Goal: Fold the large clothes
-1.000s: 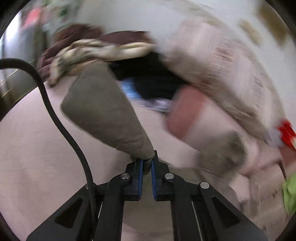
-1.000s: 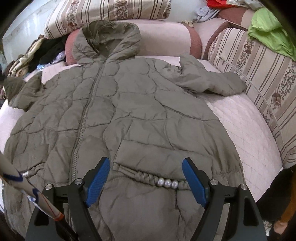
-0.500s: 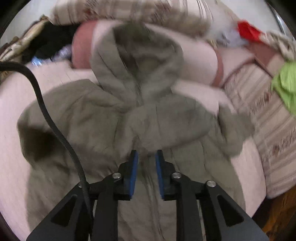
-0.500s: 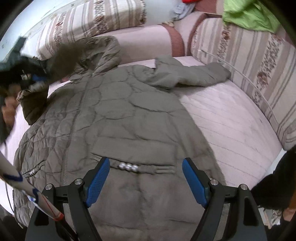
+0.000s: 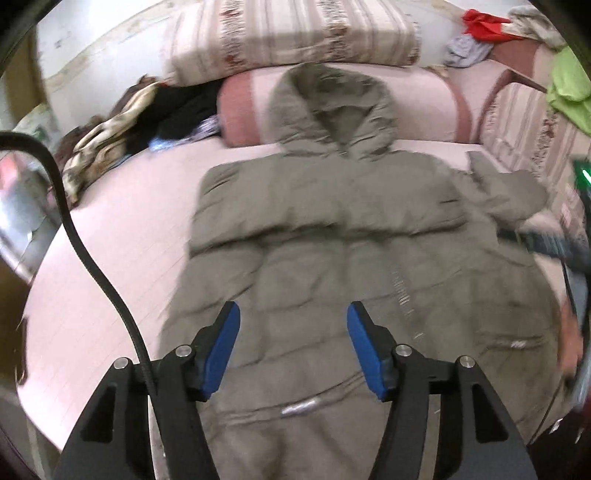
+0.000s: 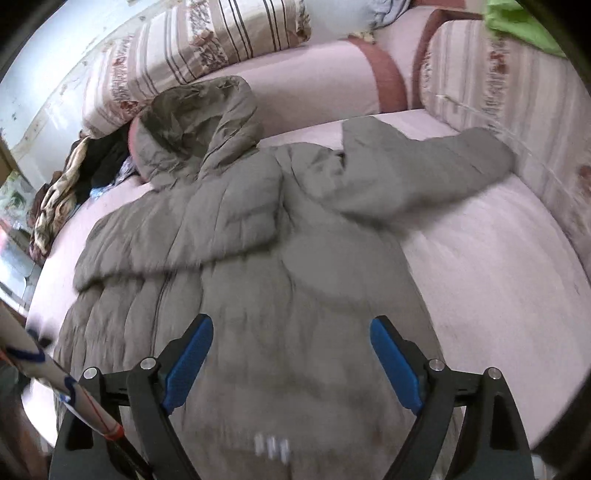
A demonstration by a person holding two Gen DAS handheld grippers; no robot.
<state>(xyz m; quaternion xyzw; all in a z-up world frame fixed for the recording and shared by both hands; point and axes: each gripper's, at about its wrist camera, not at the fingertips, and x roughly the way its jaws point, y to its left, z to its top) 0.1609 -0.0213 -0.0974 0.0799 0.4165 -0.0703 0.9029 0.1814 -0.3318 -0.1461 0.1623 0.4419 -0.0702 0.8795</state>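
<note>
Both the left gripper [image 5: 293, 347] and right gripper [image 6: 291, 363] hang spread wide and empty above the olive quilted hooded coat [image 6: 258, 258] filling mid-frame on the pink sofa seat [image 6: 498, 266], which looks puffy, soft, probably slippery-shelled, best pinched at the outstretched sleeve's cuff [image 6: 491, 155].

Pink sofa [image 6: 498, 258] w/ striped cushions [image 5: 295, 33]

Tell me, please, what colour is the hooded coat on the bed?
Olive-grey coat, quilted; clearest in the right wrist view.
</note>
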